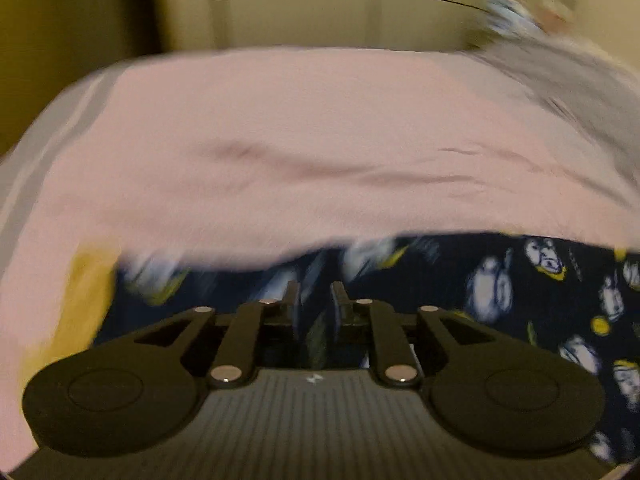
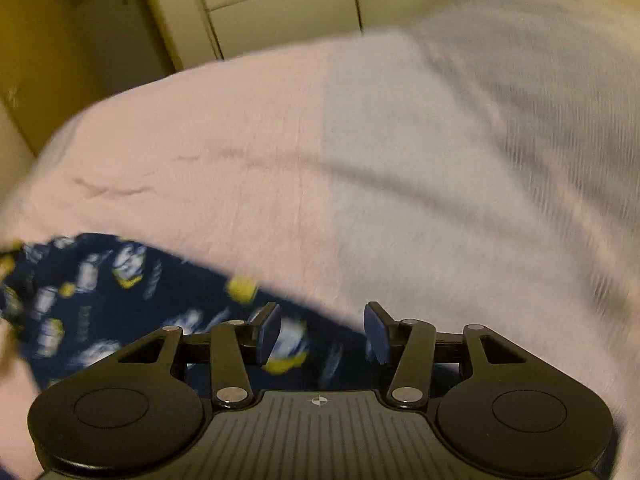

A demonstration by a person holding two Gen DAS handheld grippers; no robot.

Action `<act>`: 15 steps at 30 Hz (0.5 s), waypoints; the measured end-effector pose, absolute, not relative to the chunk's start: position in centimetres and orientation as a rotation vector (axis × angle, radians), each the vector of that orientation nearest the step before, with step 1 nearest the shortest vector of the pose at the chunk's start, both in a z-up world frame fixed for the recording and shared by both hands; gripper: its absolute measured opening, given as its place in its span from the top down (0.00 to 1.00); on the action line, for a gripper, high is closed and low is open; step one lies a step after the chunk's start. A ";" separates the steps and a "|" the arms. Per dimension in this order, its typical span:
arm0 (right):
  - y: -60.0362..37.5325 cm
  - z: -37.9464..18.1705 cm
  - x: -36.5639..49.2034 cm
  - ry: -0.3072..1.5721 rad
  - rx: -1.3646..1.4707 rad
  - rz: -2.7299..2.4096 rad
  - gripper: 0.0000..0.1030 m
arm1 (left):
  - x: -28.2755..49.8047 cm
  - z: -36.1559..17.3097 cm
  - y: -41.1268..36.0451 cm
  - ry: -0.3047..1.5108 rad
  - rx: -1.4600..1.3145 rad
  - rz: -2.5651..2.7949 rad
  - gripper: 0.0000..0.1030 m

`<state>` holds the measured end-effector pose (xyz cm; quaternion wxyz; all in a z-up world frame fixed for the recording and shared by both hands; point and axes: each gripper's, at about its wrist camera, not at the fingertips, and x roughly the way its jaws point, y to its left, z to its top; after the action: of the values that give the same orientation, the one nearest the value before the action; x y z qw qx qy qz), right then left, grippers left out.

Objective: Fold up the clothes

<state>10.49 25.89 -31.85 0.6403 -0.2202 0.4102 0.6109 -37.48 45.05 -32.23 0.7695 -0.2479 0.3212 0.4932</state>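
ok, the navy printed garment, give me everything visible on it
The navy printed garment is soft, thin-looking fabric, dark blue with a scattered print of small white figures and yellow accents; motion blur hides what they depict. It lies spread and rumpled on the pale pink bedding, directly under both tools. The left gripper has its jaws nearly closed with a dark fold between them, apparently pinching it. The right gripper has its jaws apart over the cloth. The garment's type and full outline are not visible.

A home bedroom: pink bedsheet (image 1: 304, 128), cream wardrobe doors (image 2: 288, 12) behind.
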 end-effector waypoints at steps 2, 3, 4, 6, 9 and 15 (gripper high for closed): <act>25.5 -32.8 11.1 0.989 -0.520 1.325 0.51 | -42.1 -32.2 44.4 0.649 -0.697 1.153 0.69; 25.2 -33.1 11.4 0.996 -0.523 1.295 0.51 | -43.3 -32.5 44.8 0.621 -0.731 1.180 0.69; 24.9 -33.1 11.6 1.007 -0.504 1.285 0.51 | -44.3 -32.8 45.3 0.593 -0.755 1.204 0.65; 24.4 -33.0 12.0 1.035 -0.444 1.284 0.51 | -46.2 -33.3 46.3 0.535 -0.803 1.252 0.59; 24.2 -33.1 11.7 1.048 -0.421 1.277 0.51 | -49.1 -34.2 47.8 0.446 -0.875 1.321 0.56; 24.5 -33.5 11.2 1.031 -0.448 1.263 0.51 | -51.6 -35.2 50.0 0.490 -0.785 1.389 0.87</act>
<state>11.17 24.54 -33.50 0.6635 -0.1984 0.4561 0.5589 -51.62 49.99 -35.21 0.6716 -0.3486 0.2176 0.6165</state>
